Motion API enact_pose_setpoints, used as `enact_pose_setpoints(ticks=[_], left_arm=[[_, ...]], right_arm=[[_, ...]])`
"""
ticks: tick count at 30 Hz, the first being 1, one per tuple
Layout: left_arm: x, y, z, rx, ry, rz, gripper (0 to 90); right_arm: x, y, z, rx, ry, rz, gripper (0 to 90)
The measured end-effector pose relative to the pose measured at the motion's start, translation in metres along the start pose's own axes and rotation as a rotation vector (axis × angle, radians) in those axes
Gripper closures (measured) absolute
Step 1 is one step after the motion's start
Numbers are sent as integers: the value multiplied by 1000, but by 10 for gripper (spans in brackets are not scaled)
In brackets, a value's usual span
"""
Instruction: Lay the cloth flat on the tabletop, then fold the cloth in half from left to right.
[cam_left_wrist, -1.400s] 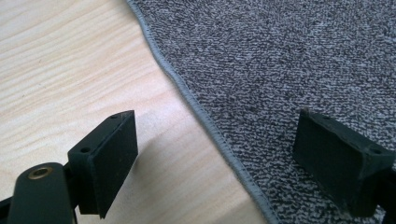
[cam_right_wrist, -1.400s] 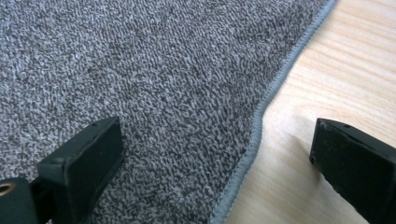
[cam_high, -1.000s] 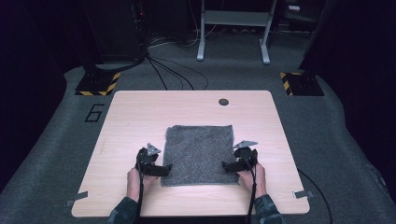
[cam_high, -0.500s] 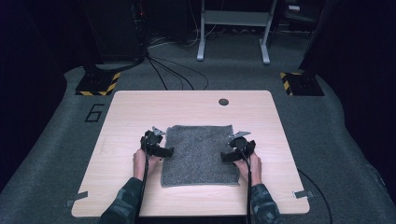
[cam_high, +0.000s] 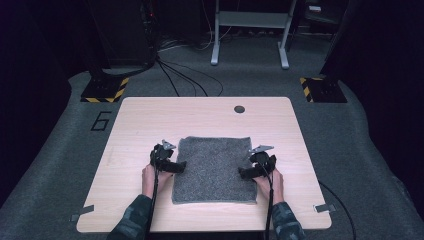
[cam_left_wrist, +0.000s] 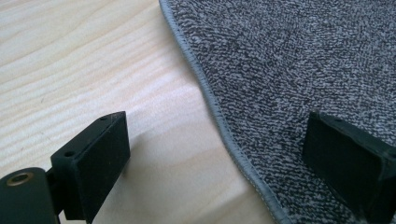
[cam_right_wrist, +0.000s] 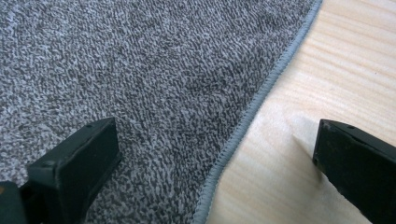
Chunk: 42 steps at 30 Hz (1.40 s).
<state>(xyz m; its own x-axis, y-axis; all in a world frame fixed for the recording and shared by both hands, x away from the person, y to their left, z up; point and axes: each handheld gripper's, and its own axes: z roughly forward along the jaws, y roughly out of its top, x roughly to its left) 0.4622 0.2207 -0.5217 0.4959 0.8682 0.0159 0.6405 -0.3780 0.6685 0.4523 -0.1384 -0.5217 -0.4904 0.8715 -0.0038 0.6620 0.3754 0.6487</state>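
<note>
A grey towel (cam_high: 214, 169) lies flat on the pale wooden table (cam_high: 150, 120), dark carpet around it. The left gripper (cam_high: 172, 165) and right gripper (cam_high: 247, 172) straddle the towel's side hems, jaws spread.

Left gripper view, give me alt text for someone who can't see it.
The left gripper is open, its two black jaws straddling the stitched edge of a grey towel. One jaw sits over the light wooden table, the other over the towel.

1 high forward-down view; 2 close tool views sharing the towel (cam_high: 214, 169).
</note>
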Motion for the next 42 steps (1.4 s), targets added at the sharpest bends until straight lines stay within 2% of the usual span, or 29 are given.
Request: enact_pose_setpoints(ticks=[1,2,5,8,9,11,13,14,19,20,21,22,23,24,25,26,27,29,31,37,39,41,42], left_arm=[[0,-1,-1,4,-1,10,74],[-2,-2,-1,-2,0,0,74],[-4,-5,-4,-7,-3,3,73],[-5,-7,-5,-10,-11,6,69],[-4,-7,-6,-8,-10,7,60],[-1,-6,-9,-25,-21,-19,45],[3,-4,-14,-53,-25,-47,40],[5,-2,-18,-58,-22,-46,39],[17,4,-27,-93,-32,-87,39],[19,4,-28,-98,-29,-100,39],[22,6,-29,-90,-38,-93,39],[23,6,-27,-104,-35,-105,38],[25,7,-27,-97,-44,-109,38],[27,7,-26,-104,-50,-117,37],[28,9,-25,-111,-47,-129,36],[31,10,-25,-95,-64,-127,36],[32,12,-24,-108,-70,-144,37],[36,15,-21,-106,-72,-135,39],[39,18,-17,-108,-90,-147,39],[43,29,1,-120,-115,-167,45],[46,33,8,-102,-120,-152,61],[48,38,14,-97,-127,-169,64],[49,40,17,-100,-120,-163,75]], right_arm=[[0,-1,-1,-2,-1,-7,2],[1,-1,-1,0,-4,-13,2],[3,-3,-4,1,-9,-22,2],[5,-7,-7,-3,-15,-24,2],[5,-7,-7,0,-9,-11,1],[4,-7,-8,-9,-2,-16,6],[4,-5,-14,-44,18,-2,6],[5,-3,-18,-63,25,-2,7],[22,7,-37,-109,42,-34,13],[26,8,-40,-111,45,-46,13],[31,9,-42,-114,51,-55,14],[37,10,-44,-119,62,-75,14],[41,11,-45,-118,73,-69,15],[46,11,-45,-119,81,-85,16],[52,12,-45,-126,90,-91,18],[57,12,-44,-125,100,-108,18],[65,12,-43,-116,109,-103,19],[78,13,-40,-109,129,-135,23],[91,14,-36,-103,155,-161,24],[137,22,-28,-103,236,-230,29],[154,24,-28,-89,255,-263,36],[171,24,-27,-77,280,-296,54],[179,24,-26,-80,283,-312,71]])
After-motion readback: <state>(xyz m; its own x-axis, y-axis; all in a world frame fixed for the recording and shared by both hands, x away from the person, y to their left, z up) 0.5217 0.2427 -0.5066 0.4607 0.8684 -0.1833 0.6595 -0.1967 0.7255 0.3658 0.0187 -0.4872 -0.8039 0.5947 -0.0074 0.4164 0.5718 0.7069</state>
